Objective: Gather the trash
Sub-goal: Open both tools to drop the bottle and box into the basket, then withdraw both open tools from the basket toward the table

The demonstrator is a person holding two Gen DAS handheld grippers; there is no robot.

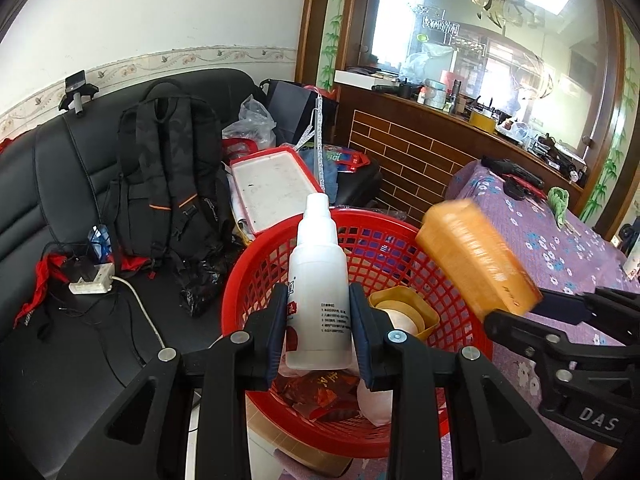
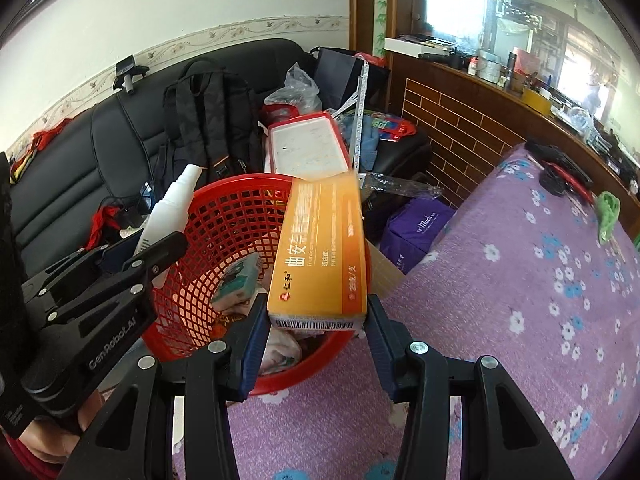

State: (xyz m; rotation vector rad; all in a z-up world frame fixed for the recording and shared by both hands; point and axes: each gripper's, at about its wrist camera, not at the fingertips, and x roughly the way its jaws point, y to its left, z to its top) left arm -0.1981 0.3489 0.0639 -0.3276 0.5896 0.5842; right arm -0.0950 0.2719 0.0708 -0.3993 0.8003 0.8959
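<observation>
A red mesh basket (image 1: 404, 248) (image 2: 224, 216) stands at the table's edge, holding wrappers, a yellow cup (image 1: 404, 308) and a small green box (image 2: 240, 276). My left gripper (image 1: 320, 312) (image 2: 124, 256) is shut on a white plastic bottle (image 1: 318, 280) (image 2: 172, 204), held upright over the basket's near side. My right gripper (image 2: 318, 320) (image 1: 532, 308) is shut on a long orange medicine box (image 2: 320, 248) (image 1: 476, 256), which hangs over the basket's right rim.
The table wears a purple flowered cloth (image 2: 520, 280) with a green cloth (image 2: 608, 208) and black items at its far end. Behind the basket a black sofa (image 1: 60, 200) carries a backpack (image 1: 172, 168), a red-rimmed tray (image 1: 272, 188), bags and a power strip (image 1: 92, 280). A brick-faced counter (image 1: 420, 160) is right.
</observation>
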